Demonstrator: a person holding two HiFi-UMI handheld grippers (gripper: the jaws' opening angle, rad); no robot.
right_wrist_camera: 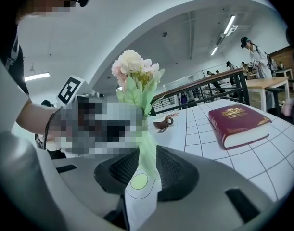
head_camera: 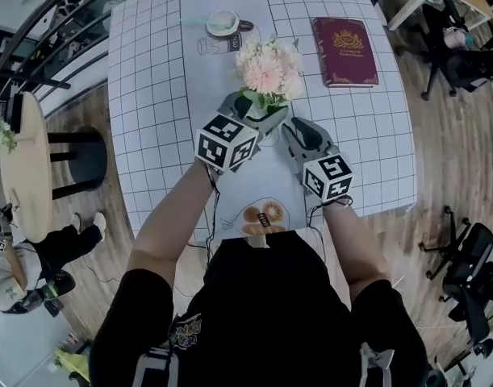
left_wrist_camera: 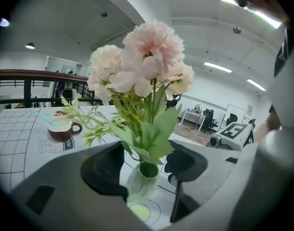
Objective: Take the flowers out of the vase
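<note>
On the desk (head_camera: 375, 127), centre, on a white mat (left_wrist_camera: 159, 211): pale green vase (left_wrist_camera: 143, 184), upright, flowers (left_wrist_camera: 142, 61) all in it, pink and cream heads on top, leaves drooping over the mouth. Left gripper (left_wrist_camera: 146, 170) jaws wide, one on either side of the vase and clear of it; right gripper (right_wrist_camera: 144, 170) jaws narrowly apart, vase showing in the gap, contact unreadable. Beyond: brown mug (head_camera: 223, 24) with pale contents; closed red book (head_camera: 344, 51) right of the flowers.
</note>
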